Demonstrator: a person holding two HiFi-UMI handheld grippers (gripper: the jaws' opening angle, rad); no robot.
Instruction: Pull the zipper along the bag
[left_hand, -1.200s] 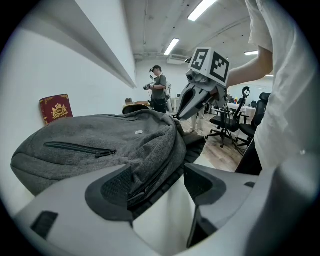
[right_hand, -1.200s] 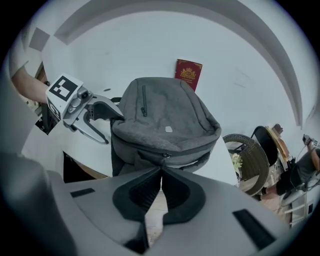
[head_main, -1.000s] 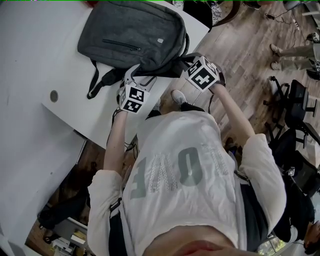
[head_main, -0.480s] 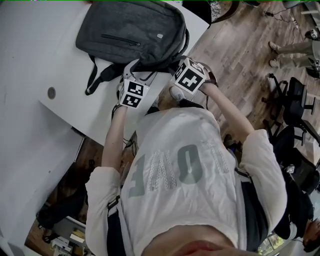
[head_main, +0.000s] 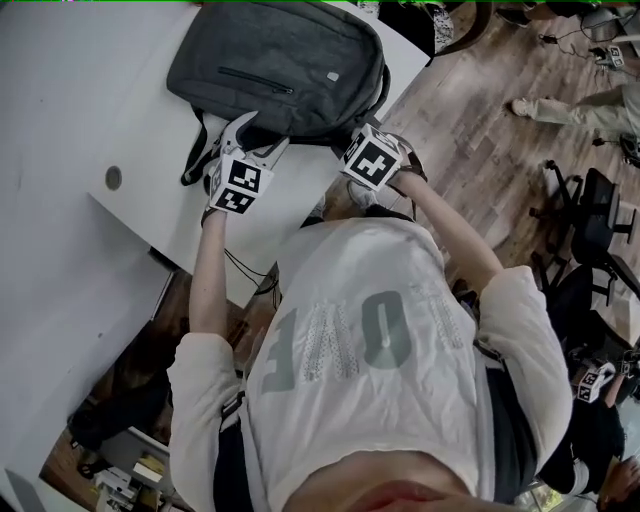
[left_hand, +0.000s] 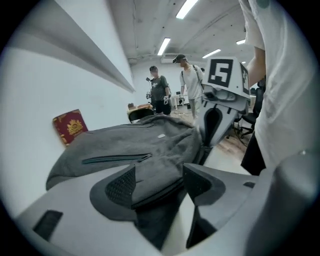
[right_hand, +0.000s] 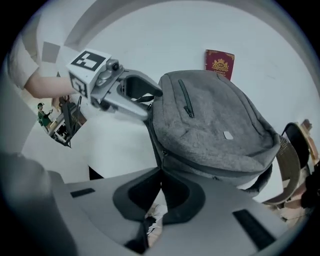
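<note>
My left gripper (left_hand: 159, 181) is released at lower centre, and the near edge of the grey bag (left_hand: 125, 150) lies between its spread jaws. My right gripper (right_hand: 161, 172) is clenched, its tips against the zipper seam (right_hand: 190, 163). There the bag fills the upper right, on the white table (right_hand: 280, 60).

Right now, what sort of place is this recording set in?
Probably an office or lab workroom: a white table carrying a grey backpack, black office chairs on a wood-look floor, and ceiling strip lights overhead.
</note>
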